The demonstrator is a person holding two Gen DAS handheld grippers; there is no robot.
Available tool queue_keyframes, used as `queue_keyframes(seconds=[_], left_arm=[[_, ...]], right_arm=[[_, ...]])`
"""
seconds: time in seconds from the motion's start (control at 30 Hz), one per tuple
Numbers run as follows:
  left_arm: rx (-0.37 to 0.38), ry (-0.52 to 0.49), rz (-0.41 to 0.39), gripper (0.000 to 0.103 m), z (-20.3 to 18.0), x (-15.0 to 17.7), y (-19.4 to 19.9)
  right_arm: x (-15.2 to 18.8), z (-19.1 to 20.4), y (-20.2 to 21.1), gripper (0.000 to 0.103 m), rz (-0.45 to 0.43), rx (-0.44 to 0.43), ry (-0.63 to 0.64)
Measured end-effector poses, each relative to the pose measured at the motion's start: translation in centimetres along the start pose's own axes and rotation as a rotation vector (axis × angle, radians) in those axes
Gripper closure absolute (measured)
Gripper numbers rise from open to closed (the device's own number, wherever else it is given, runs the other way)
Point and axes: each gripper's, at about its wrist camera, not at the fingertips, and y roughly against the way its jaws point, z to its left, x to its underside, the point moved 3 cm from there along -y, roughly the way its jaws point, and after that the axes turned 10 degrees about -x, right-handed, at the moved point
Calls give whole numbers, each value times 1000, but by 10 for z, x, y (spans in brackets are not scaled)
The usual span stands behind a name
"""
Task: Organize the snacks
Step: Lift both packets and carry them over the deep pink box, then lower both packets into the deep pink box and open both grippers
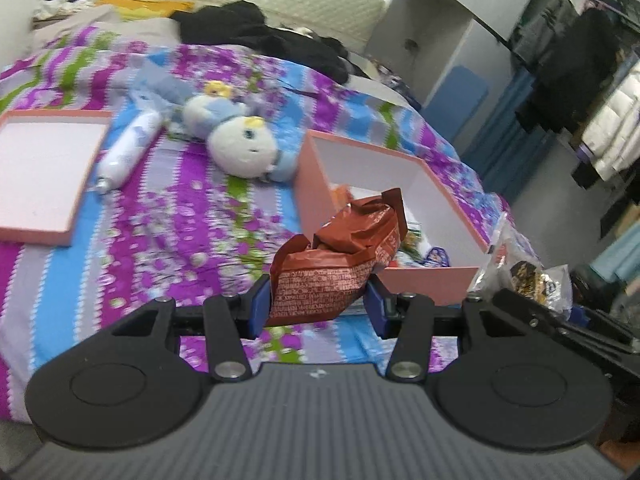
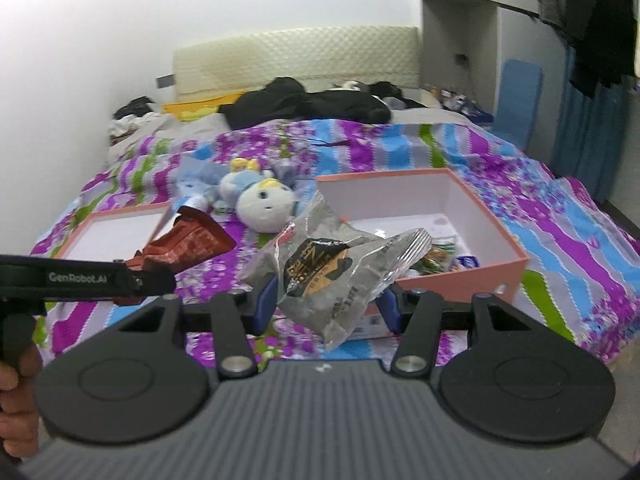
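A crinkled red-brown foil snack packet (image 1: 340, 268) is clamped at its lower end between the blue pads of the left gripper (image 1: 318, 306), held above the flowered purple, blue and green bedspread (image 1: 180, 220), just in front of the near left corner of the open pink cardboard box with a white inside (image 1: 312, 172). A crumpled silvery-grey snack bag with a black and gold label (image 2: 332, 272) is pinched the same way in the right gripper (image 2: 326, 306), hanging before the box's near wall. A few small wrapped snacks (image 2: 440, 256) lie in the box; both packets cover part of them, and their print is too blurred to read. The left tool's handle shows at the right view's left edge, with a hand (image 2: 16, 392) cut off by the frame. The pink box lid (image 1: 44, 168) lies upturned to the left, with a white and blue plush doll (image 1: 236, 136) between lid and box. A black garment (image 2: 304, 104) lies near the cream padded headboard (image 2: 296, 56).
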Motion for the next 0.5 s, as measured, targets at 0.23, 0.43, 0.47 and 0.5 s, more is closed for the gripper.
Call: queue_keyframes(seconds=[0.23,0.43,0.47,0.5], left_arm=[[61,-62,64,49,-54,-30,-57],[73,-114,100,49,-93,-60,-116],[71,-124,109,49,-100,-65,-128],[71,-129,119,49,-105,-69,-139]], right_arm=[[-11,-48,-27,48,28,46,-66],[-29,-90,-70,48,49,66,-85],[-32,-97,-79,48,54,68,-88],[-35,-104,-86,48,58,67,-90]])
